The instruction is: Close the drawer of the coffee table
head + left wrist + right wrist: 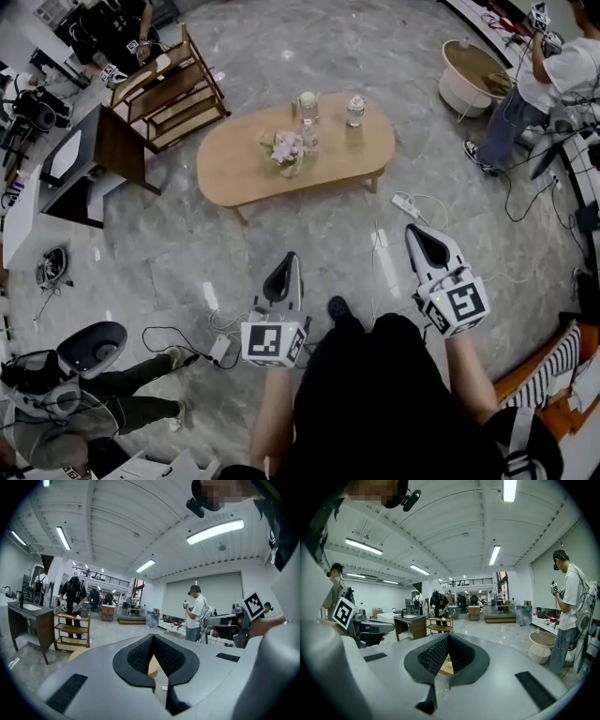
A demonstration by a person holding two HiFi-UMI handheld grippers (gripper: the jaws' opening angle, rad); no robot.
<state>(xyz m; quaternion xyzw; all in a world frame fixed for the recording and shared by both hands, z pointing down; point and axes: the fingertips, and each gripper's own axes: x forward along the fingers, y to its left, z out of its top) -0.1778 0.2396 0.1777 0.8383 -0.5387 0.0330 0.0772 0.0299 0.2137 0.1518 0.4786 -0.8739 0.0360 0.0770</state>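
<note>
The oval wooden coffee table point(234, 164) stands on the grey floor some way ahead of me, with a flower vase point(287, 152) and two bottles point(355, 110) on its top. No drawer shows from this angle. My left gripper point(290, 260) is held low in front of me, shut and empty, pointing towards the table. My right gripper point(420, 234) is beside it, also shut with nothing in it. In the left gripper view the pads point(140, 656) meet, and a sliver of the table point(151, 668) shows behind them. The right gripper view shows the same, the table point(445, 670) peeking past closed pads point(432, 654).
A wooden shelf rack point(173, 89) and a dark desk point(103, 155) stand at the left. A white round tub point(472, 75) is at the far right beside a standing person point(539, 89). Power strips point(405, 202) and cables lie on the floor. Another person point(112, 394) sits at the lower left.
</note>
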